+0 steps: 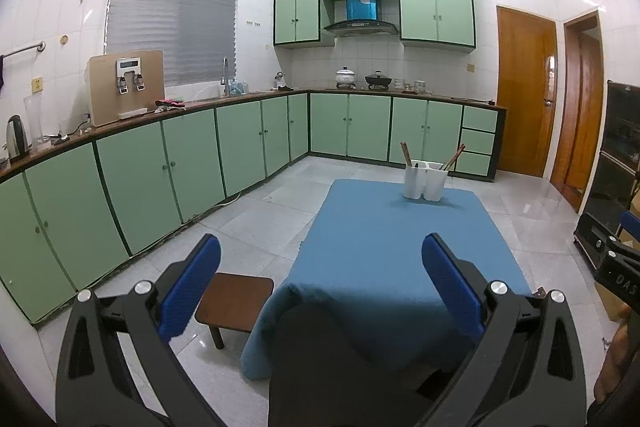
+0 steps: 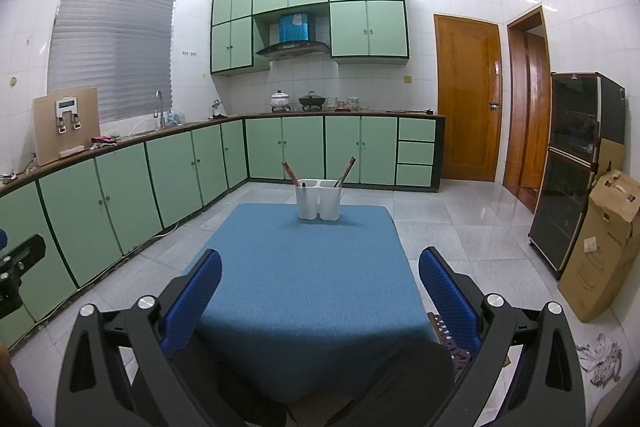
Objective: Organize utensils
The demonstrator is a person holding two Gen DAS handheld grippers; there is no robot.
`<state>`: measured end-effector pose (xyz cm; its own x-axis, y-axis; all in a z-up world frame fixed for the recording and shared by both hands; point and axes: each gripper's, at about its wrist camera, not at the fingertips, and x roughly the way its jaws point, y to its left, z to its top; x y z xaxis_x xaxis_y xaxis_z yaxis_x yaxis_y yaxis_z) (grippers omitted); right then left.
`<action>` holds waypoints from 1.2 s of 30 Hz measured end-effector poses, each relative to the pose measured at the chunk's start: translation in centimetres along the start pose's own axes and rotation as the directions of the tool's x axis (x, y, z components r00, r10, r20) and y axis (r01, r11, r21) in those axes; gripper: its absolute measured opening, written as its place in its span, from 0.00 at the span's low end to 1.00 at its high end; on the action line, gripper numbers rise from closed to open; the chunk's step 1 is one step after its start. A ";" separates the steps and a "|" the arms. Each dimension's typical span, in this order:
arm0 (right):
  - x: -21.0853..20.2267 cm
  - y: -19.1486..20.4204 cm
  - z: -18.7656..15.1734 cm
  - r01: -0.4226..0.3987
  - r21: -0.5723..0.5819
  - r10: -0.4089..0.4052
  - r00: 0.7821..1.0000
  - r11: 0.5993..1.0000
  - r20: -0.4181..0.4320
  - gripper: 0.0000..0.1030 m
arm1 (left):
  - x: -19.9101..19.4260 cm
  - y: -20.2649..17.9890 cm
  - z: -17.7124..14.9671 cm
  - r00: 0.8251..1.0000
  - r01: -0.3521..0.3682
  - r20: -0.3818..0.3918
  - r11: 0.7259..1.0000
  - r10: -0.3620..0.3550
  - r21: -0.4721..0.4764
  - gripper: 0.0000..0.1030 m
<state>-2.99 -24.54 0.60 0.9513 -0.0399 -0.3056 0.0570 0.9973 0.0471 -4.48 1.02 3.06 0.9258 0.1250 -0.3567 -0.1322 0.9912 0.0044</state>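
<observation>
**Two empty grippers held wide apart above a blue-covered table, utensil holder at the far end**

Both handheld tools are raised level at the near end of a low table covered with a blue cloth [image 2: 304,279], pointing forward along its length into a kitchen lined with pale green cabinets [image 1: 132,187]. The left gripper [image 1: 320,283] sits toward the table's left near corner, partly over the tiled floor. The right gripper [image 2: 320,295] is centred over the near edge of the cloth. Each tool shows at the edge of the other's view: the right one at the far right of the left wrist view, the left one at the far left of the right wrist view, so they are side by side and apart.

The left gripper's two blue ribbed finger pads [image 1: 192,287] are spread wide, with nothing between them and touching nothing. The right gripper's blue pads [image 2: 196,299] are spread just as wide, also empty and touching nothing.

A white plastic two-compartment utensil holder [image 2: 319,203] stands upright on the cloth near the table's far end, well apart from both tools. It lies straight ahead of the right gripper, and ahead and to the right of the left gripper. Brown wooden chopsticks [image 2: 289,173] lean out to the left from the left compartment, and another brown pair [image 2: 346,171] leans to the right from the right compartment.

A small dark brown wooden stool [image 1: 234,303] stands on the floor just beside the table's left near corner, below the left gripper.
</observation>
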 end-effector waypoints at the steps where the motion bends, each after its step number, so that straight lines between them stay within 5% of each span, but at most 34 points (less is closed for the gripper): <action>1: 0.0 0.1 0.0 0.000 0.001 0.000 1.000 1.000 -0.001 0.94 | 0.0 0.1 0.0 1.000 0.000 0.000 1.000 0.000 -0.001 0.95; 36: -0.1 -0.1 -0.1 0.002 0.005 -0.002 1.000 1.000 0.004 0.94 | -0.3 0.4 0.3 1.000 -0.003 0.011 1.000 0.003 -0.009 0.95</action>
<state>-3.12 -24.58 0.49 0.9523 -0.0420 -0.3021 0.0603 0.9969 0.0513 -4.69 1.39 3.47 0.9292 0.1282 -0.3466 -0.1376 0.9905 -0.0028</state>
